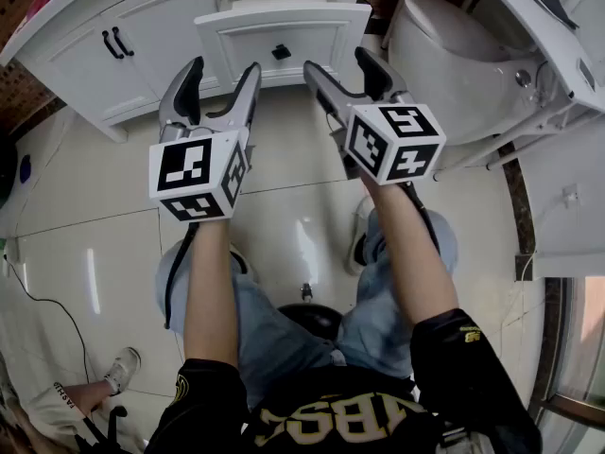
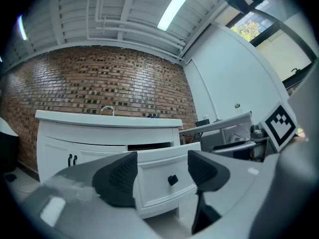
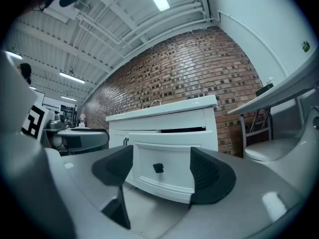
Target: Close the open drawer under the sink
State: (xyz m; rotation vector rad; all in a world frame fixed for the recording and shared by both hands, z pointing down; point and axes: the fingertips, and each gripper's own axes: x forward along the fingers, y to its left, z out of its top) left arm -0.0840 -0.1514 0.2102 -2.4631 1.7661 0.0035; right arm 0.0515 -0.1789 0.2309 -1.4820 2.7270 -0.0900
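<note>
One tap (image 2: 106, 109): gripper views only.

The floor (image 1: 284, 225) is glossy cream tile with thin dark joints, and it mirrors the ceiling lights. A white sink cabinet (image 1: 142, 45) stands on it at the top of the head view, with its open drawer (image 1: 284, 31) jutting out over the tiles. A white toilet (image 1: 454, 55) stands just right of the cabinet. A thin black cable (image 1: 47, 305) trails along the left side, near a pale shoe (image 1: 123, 367).
</note>
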